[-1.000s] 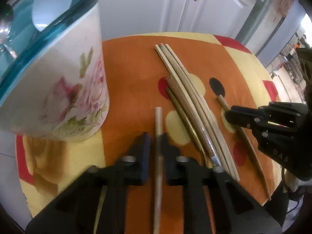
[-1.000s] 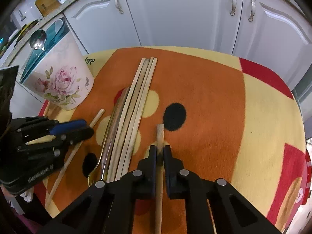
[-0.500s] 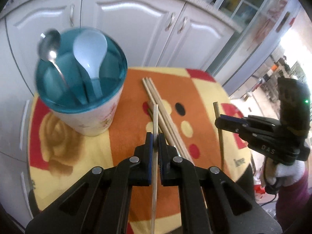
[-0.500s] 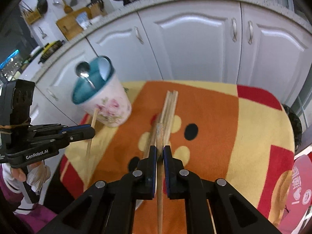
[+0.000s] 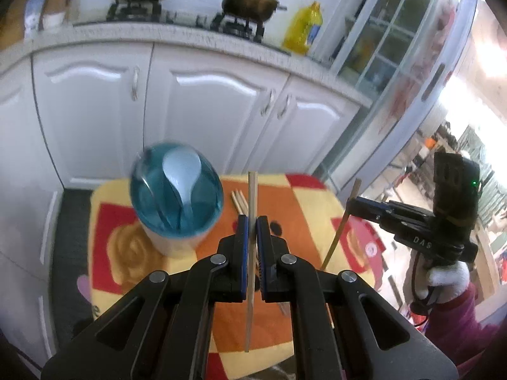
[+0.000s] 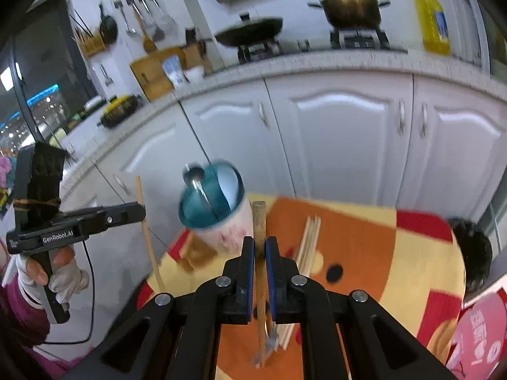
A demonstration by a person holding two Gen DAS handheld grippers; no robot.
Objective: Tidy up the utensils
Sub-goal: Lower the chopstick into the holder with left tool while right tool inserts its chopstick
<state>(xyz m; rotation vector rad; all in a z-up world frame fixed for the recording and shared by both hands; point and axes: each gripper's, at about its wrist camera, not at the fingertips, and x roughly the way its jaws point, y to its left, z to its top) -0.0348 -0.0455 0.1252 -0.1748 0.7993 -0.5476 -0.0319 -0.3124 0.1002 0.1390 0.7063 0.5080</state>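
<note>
My left tongs (image 5: pixel 252 231) pinch a chopstick (image 5: pixel 251 253), upright; my right tongs (image 6: pixel 259 253) pinch a wooden-handled fork (image 6: pixel 260 285); the utensil cup (image 5: pixel 176 202) stands on the surface (image 5: pixel 304 202) below, nearer my left tongs, mouth upward

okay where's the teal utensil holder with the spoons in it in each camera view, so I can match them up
Left wrist view: the utensil holder sits left of centre, left of the chopstick in the left gripper.
Right wrist view: it sits just left of centre, behind the right gripper.
Shared landmark: the bundle of chopsticks lying on the tablecloth to its right.
</note>
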